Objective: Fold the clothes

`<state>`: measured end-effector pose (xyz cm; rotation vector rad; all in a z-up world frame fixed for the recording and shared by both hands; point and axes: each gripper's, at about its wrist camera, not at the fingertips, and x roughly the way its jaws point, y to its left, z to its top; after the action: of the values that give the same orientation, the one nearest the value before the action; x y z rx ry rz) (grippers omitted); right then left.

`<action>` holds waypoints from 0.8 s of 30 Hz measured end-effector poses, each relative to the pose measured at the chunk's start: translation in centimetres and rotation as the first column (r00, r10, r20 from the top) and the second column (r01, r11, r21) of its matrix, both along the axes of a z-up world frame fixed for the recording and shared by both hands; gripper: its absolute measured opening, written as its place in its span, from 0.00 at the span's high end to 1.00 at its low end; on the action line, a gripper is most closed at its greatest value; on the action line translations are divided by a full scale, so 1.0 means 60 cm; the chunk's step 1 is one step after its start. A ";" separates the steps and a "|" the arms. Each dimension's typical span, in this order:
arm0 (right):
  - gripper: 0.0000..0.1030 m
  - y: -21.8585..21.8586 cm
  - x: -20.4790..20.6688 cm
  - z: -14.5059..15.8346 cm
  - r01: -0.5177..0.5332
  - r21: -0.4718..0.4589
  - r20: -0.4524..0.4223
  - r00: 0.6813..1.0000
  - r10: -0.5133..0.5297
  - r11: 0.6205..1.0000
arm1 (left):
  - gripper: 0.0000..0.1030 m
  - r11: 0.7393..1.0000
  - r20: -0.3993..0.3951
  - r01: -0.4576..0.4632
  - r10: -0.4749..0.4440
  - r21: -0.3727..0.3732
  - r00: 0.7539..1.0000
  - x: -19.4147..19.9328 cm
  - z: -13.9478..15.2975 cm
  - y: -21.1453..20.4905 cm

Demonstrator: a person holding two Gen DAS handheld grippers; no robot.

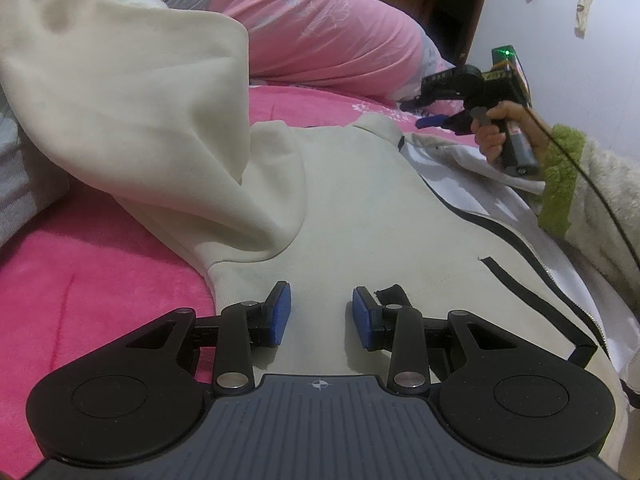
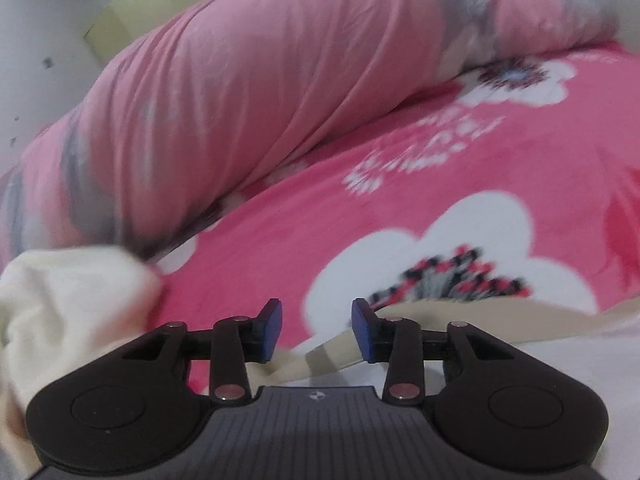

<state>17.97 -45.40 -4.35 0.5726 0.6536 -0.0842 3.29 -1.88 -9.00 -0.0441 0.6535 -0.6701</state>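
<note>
Left gripper (image 1: 320,312) low over cream jacket (image 1: 360,216), jaws parted, cloth beneath them, nothing pinched. Jacket lies spread on pink floral blanket (image 1: 100,264); one cream sleeve (image 1: 132,92) is heaped up at the left, black-edged zipper (image 1: 516,232) runs down the right.

Right gripper (image 2: 316,326), seen also from the left wrist, gripped by a hand (image 1: 494,136) in a fuzzy green cuff (image 1: 560,176); jaws apart and empty above the jacket's far edge.

Risk: closing here could catch blanket pile along with the jacket, or take only one layer, skewing the fold.

Right wrist view blurred. Jacket hem cut off below. Pink duvet (image 2: 248,92) hides the bed beyond.
</note>
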 end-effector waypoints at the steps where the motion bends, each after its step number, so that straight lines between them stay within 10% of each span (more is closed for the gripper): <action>1: 0.49 0.014 0.006 0.005 -0.026 -0.016 -0.015 1.000 0.026 1.000 | 0.67 1.000 -0.001 0.000 0.000 -0.002 1.000 0.001 -0.001 0.000; 6: 0.36 0.083 0.037 0.004 -0.174 -0.169 -0.125 0.980 0.154 0.970 | 0.66 1.000 -0.006 0.001 -0.001 -0.016 1.000 0.000 -0.001 0.002; 9: 0.49 0.112 0.045 -0.011 -0.235 -0.238 -0.190 0.963 0.192 0.942 | 0.66 1.000 -0.012 0.002 -0.003 -0.031 1.000 -0.003 -0.002 0.007; 18: 0.63 0.146 0.011 -0.039 -0.235 -0.446 -0.243 0.961 0.136 0.864 | 0.66 0.997 -0.035 0.004 -0.007 -0.076 0.999 -0.001 -0.005 0.016; 24: 0.63 0.107 0.012 0.014 -0.105 -0.455 -0.204 0.979 0.012 0.884 | 0.66 0.995 -0.044 0.004 -0.008 -0.095 0.999 0.001 -0.009 0.022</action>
<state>18.67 -38.97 -3.50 0.0787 0.8102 -0.2360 3.32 -0.56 -9.55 -0.1452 0.6640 -0.7077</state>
